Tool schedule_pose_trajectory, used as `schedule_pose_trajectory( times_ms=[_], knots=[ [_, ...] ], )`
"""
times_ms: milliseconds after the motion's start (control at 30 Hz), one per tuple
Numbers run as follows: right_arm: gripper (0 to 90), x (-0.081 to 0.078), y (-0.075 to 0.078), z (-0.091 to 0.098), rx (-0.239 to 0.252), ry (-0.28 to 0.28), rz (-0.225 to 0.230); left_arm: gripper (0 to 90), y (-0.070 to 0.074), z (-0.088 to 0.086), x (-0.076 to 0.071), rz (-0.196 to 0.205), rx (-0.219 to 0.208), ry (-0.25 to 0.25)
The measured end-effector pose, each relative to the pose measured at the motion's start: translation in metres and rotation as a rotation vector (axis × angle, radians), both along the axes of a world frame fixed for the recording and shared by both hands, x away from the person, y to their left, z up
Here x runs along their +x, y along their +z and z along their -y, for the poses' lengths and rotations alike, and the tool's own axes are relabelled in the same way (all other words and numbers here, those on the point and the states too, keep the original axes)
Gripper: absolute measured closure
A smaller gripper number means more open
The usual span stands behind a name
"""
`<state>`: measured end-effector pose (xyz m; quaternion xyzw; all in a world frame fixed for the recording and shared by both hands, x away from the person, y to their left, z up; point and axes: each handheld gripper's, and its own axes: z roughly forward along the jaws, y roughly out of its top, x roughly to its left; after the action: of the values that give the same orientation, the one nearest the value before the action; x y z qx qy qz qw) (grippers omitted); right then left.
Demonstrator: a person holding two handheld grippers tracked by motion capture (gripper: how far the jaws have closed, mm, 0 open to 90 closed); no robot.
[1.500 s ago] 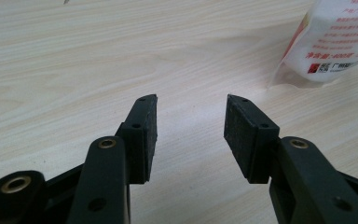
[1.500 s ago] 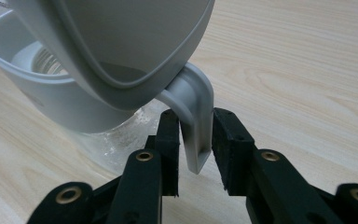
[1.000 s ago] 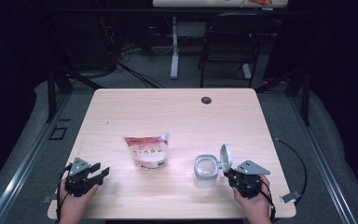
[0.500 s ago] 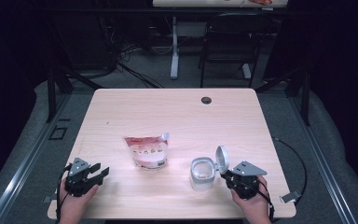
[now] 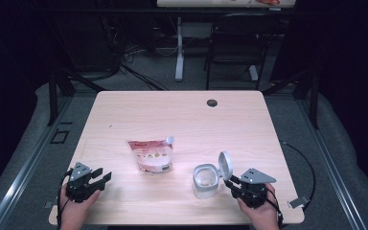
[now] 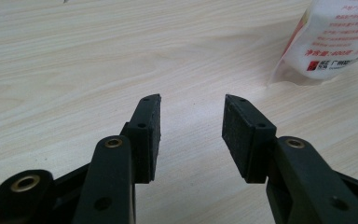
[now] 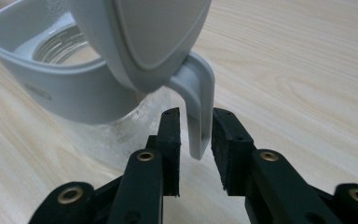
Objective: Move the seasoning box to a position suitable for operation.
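Right tongs [image 7: 195, 135] just opened, straddling lid tab [image 7: 198, 109] of jar [image 5: 205, 181], pads off it. Left tongs [image 6: 191, 130] wide open, empty, over tabletop [image 5: 182, 115] near pouch [image 5: 150, 155].

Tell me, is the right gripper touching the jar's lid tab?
Apart. The right gripper view shows the lid tab between the right gripper's just-opened pads, a thin gap on each side.

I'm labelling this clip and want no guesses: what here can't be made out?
- Pouch: print too small in the high view; cut off by the edge in the left gripper view.
- Jar: contents unclear; the flipped-up lid hides part of the mouth in the right gripper view.
- Lid tab: pad contact uncertain.
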<state>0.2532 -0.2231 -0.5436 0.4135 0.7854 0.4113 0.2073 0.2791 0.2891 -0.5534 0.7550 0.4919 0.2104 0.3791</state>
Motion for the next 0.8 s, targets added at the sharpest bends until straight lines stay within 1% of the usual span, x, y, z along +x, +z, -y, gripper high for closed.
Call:
schedule_pose_trajectory(
  times_ms=[33,100,133,200,267,333,400,533,633,667,700,800],
  knots=[
    [73.6,-0.001,0.001,0.001,0.004,-0.007,-0.01,57.2,0.0,0.0,0.0,-0.001,-0.001,0.002],
    [75.6,-0.002,0.0,0.003,0.029,-0.026,-0.034,57.2,0.0,0.0,0.0,-0.002,-0.001,0.002],
    [77.5,-0.002,0.0,0.003,0.028,-0.032,-0.053,57.2,0.0,0.0,0.0,-0.001,-0.003,0.002],
    [80.1,-0.001,-0.001,0.003,0.037,-0.044,-0.062,57.2,0.0,0.001,0.0,0.0,-0.004,0.002],
    [83.0,0.0,-0.001,0.001,0.035,-0.045,-0.075,57.2,0.0,0.001,0.0,0.0,-0.004,0.002],
    [83.3,0.001,-0.002,-0.002,0.02,-0.044,-0.073,57.2,-0.001,0.0,0.0,-0.002,-0.004,0.001],
    [83.4,0.001,-0.001,-0.004,0.015,-0.052,-0.067,57.2,-0.001,0.001,0.0,-0.001,-0.004,0.002],
    [83.5,0.006,-0.002,-0.004,0.019,-0.06,-0.057,57.2,-0.001,0.001,0.0,0.0,-0.003,0.002],
    [83.4,0.01,-0.003,-0.003,0.037,-0.062,-0.062,57.2,-0.001,0.001,0.0,-0.002,-0.001,0.001],
    [83.4,0.012,-0.003,-0.003,0.056,-0.066,-0.07,57.2,-0.001,0.001,0.0,-0.001,-0.001,0.002],
    [83.4,0.013,-0.004,-0.002,0.063,-0.067,-0.073,57.2,-0.001,0.001,0.0,-0.001,0.0,0.002],
    [83.6,0.019,-0.004,-0.003,0.073,-0.07,-0.067,57.2,-0.001,0.001,0.0,-0.003,-0.002,0.005]
  ],
)
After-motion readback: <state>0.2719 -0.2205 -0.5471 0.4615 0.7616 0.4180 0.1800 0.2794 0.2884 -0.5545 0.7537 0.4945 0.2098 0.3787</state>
